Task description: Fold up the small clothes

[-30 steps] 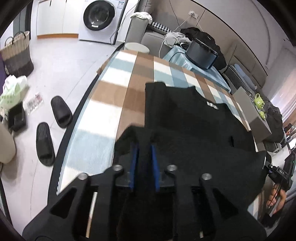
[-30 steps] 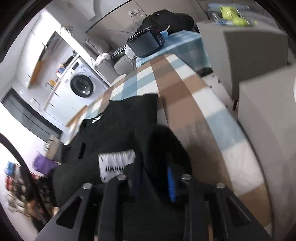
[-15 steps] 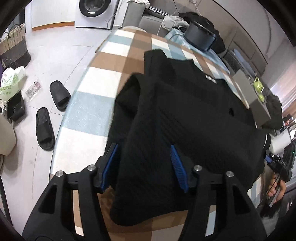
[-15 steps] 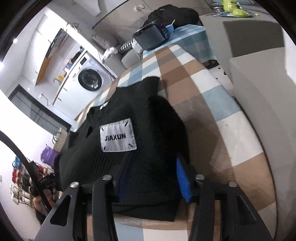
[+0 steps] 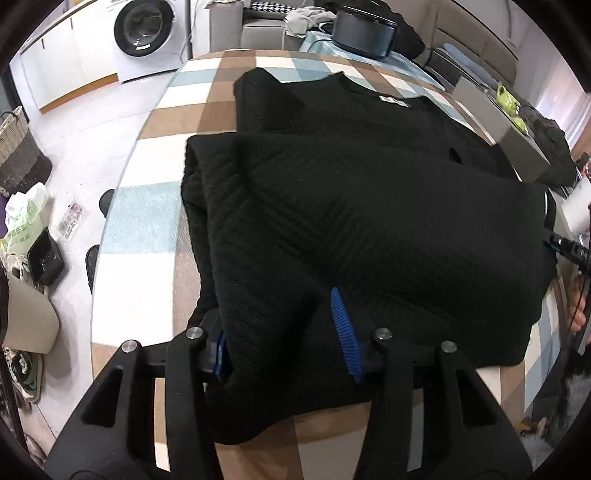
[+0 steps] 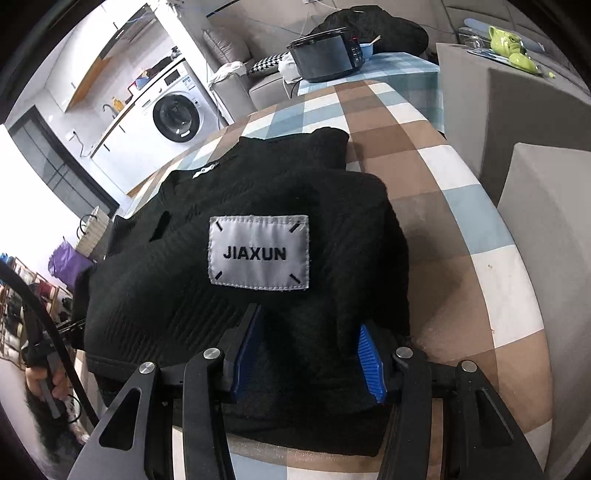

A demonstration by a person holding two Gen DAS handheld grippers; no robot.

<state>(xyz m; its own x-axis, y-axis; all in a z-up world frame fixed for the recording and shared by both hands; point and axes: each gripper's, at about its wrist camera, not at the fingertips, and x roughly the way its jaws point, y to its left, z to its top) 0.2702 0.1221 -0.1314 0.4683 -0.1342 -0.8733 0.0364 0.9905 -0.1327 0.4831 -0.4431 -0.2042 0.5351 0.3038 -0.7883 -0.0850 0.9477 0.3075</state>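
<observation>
A black ribbed sweater point(image 5: 369, 206) lies on the checked tablecloth point(image 5: 147, 218), its lower half folded over the upper half. A white JIAXUN label point(image 6: 258, 254) faces up on the folded layer. My left gripper point(image 5: 280, 343) sits at the sweater's near left edge; its jaws are closing, the cloth bulges between the blue pads point(image 5: 343, 328), and no firm pinch shows. My right gripper point(image 6: 310, 354) stands open at the near right edge, with a hump of the sweater point(image 6: 314, 295) between its pads, which do not press on it.
A grey box point(image 6: 517, 122) and a grey block point(image 6: 554, 221) stand close off the table's right side. A black cooker point(image 6: 325, 55) sits beyond the far end. A washing machine point(image 5: 144, 29), a basket point(image 5: 18, 155) and slippers point(image 5: 105, 201) are on the left.
Both grippers were shut on the sweater's edge and carried it over. Their jaws have since spread, the folded layer has settled flat, and both grippers have sunk towards the near edge.
</observation>
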